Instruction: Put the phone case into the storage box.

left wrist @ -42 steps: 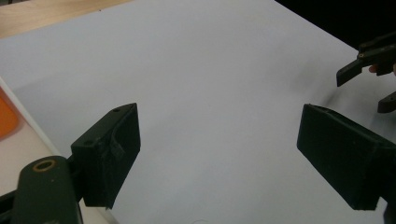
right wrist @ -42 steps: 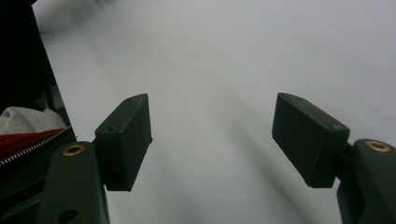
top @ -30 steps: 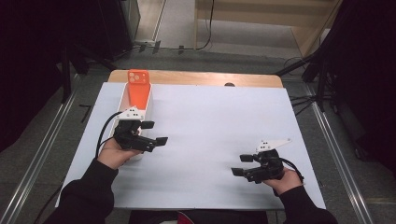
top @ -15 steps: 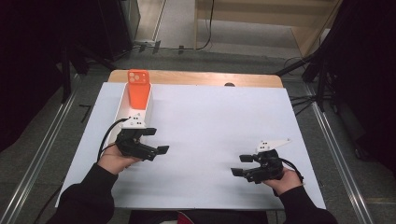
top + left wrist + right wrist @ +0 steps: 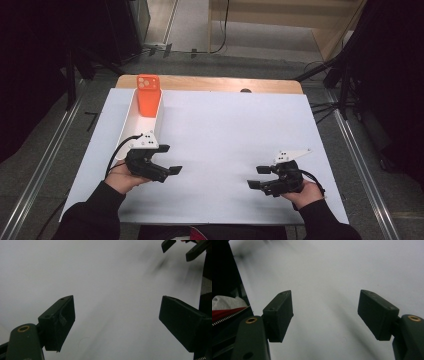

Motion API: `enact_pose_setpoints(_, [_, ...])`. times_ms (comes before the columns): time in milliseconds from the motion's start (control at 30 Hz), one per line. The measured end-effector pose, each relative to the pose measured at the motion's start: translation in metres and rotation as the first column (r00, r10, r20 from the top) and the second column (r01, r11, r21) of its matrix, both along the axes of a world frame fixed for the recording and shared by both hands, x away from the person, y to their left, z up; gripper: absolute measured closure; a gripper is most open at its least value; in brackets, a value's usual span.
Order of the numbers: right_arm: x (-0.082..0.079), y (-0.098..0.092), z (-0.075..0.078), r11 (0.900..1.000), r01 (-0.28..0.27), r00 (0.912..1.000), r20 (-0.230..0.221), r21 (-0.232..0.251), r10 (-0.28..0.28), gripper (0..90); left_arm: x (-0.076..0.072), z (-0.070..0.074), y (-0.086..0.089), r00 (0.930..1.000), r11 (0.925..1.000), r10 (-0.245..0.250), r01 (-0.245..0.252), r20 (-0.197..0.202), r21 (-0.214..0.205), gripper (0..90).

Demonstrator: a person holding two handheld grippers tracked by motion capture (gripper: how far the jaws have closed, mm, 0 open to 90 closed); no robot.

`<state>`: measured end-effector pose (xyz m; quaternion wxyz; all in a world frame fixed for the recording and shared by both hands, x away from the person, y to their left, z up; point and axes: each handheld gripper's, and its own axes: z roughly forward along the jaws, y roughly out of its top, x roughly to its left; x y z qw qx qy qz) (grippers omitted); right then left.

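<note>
Occlusions, crops and blur at this moment

The orange phone case (image 5: 148, 95) stands in the white tray (image 5: 131, 118), its lower end hidden behind the wall. In the left gripper view, the right gripper (image 5: 179, 248) is cut off at the top edge; the white tabletop (image 5: 105, 277) is smeared, surface detail unreadable.

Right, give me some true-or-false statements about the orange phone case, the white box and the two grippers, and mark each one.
1. The orange phone case stands at the far end of the long white box. True.
2. The left gripper holds the phone case. False: its jaws are open with nothing between them, over the white table cover.
3. The right gripper has open, empty jaws. True.
4. The white box lies on the table's right side. False: it lies along the left side.
5. The two grippers touch each other. False: they are well apart.
</note>
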<state>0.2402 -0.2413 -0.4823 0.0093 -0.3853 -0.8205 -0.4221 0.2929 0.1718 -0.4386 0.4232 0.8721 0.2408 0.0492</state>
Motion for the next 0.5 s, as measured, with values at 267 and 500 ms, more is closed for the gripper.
enact_pose_setpoints(267, [0.000, 0.000, 0.000, 1.0000, -0.002, 1.0000, 0.001, 0.001, 0.002, 27.4, -0.007, -0.001, 0.001, 0.9999, 1.0000, -0.009, 0.009, 0.014, 0.003, 14.0])
enact_pose_setpoints(500, [0.000, 0.000, 0.000, 1.0000, -0.002, 1.0000, 0.001, -0.001, 0.002, 27.4, -0.014, -0.003, 0.003, 0.9998, 0.9998, -0.018, 0.018, -0.001, -0.003, 14.0])
